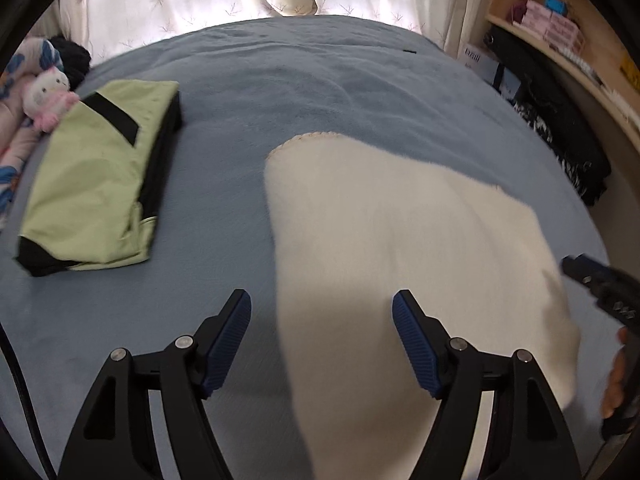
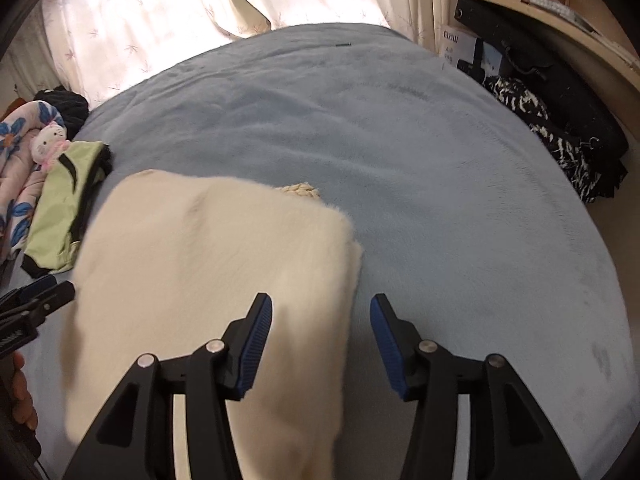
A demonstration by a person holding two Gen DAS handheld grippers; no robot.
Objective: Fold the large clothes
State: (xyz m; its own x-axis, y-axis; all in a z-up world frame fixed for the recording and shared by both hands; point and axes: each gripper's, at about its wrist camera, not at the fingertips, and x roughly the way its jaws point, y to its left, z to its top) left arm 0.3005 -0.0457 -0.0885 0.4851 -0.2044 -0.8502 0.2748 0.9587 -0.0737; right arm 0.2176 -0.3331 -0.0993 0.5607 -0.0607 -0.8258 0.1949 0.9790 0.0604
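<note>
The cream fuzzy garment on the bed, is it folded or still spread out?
Folded. The cream garment lies as a compact block on the blue blanket, with a second layer showing along its right edge.

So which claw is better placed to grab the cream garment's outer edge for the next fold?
Probably the right claw: its open jaws straddle the cream garment's side edge. The left claw is also open, but mostly over the garment's flat middle.
</note>
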